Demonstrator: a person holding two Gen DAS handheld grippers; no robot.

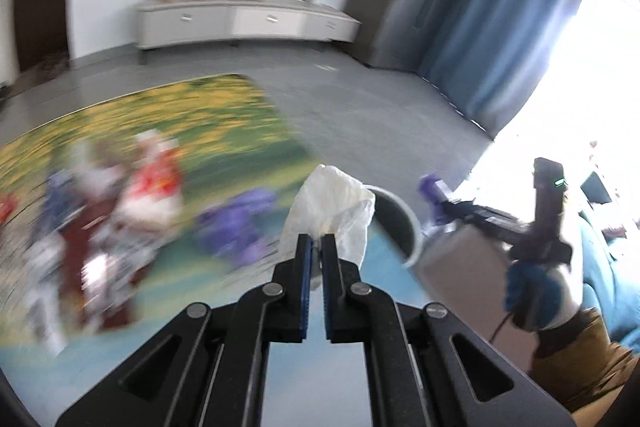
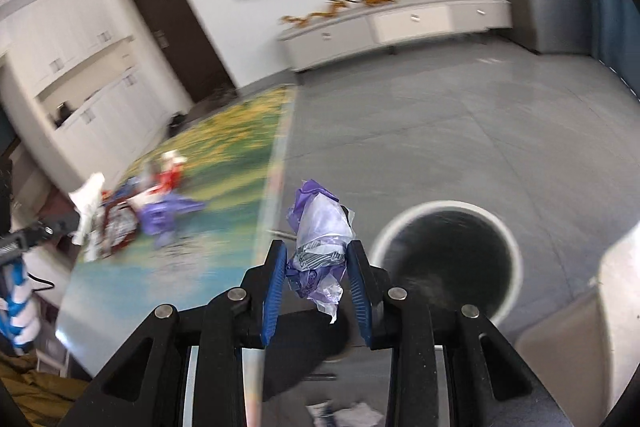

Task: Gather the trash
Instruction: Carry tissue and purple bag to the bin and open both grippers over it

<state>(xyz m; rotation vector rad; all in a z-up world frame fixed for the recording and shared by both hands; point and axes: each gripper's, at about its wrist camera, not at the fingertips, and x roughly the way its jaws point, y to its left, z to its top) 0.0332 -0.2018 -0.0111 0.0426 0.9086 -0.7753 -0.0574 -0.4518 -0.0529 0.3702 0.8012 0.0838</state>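
Above round bin (image 2: 448, 263): right hand-held gripper (image 2: 318, 267) pinching crinkly purple wrapper (image 2: 320, 239); left hand-held gripper (image 1: 316, 247) clamping crumpled, apparently paper tissue (image 1: 332, 207).

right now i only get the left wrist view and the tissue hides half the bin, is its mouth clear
Observer: The right wrist view shows the bin rim as a full ring, with nothing lying across the dark mouth.
Operator: what's the right one carrying, just a purple blur here
Observer: A crumpled purple-and-white wrapper, clamped by the right gripper.
Operator: lined up with the bin
Observer: Not yet. In that view the mouth sits off to the right of the wrapper.
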